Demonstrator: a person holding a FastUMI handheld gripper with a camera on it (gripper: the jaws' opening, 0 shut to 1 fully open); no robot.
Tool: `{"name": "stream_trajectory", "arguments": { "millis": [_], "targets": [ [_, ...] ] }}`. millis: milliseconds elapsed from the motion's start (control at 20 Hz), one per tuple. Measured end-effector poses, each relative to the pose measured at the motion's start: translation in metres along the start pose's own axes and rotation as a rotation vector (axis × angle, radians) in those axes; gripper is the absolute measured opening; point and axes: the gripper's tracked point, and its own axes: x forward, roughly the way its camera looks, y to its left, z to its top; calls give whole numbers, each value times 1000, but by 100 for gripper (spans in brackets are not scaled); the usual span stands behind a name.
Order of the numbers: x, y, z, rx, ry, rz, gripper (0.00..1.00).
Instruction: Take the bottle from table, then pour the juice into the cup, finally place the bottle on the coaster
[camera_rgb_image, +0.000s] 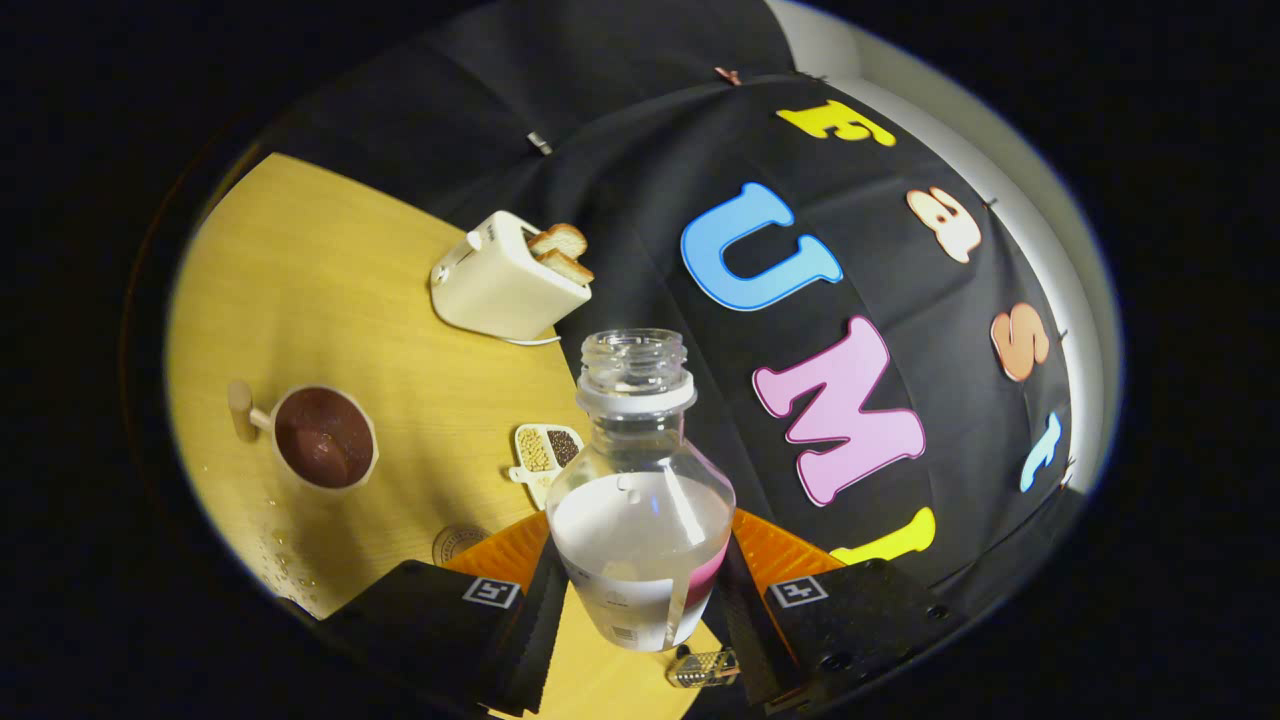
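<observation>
Nearest to us are the fingers, closed on the bottle, one pressing each side of its lower body, so we hold it between them. The bottle is clear, its mouth open with no cap on, and it leans a little against the tilted scene; a small amount of pale liquid with a pink tinge sits in its lower part, behind a label. Beyond the bottle's left side, on the yellow wooden worktop, we see a small divided dish holding grains and dark seeds. Farther left, well apart from the bottle and near the worktop's edge, stands the cup, filled with dark reddish juice, its handle pointing away from the bottle. A few droplets lie on the worktop near the cup. A round coaster lies just ahead of the left finger, partly hidden by it. By the worktop's far edge, against the black cloth wall, a cream toaster holds two slices of toast.
</observation>
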Motion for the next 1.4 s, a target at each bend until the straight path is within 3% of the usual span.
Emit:
{"name": "stream_trajectory", "arguments": {
  "millis": [500,900,1400],
  "targets": [
    [23,32,-26,546,-21,145,75],
    [51,58,-44,801,-110,189,75],
    [87,84,-94,987,-15,169,75]
  ]
}}
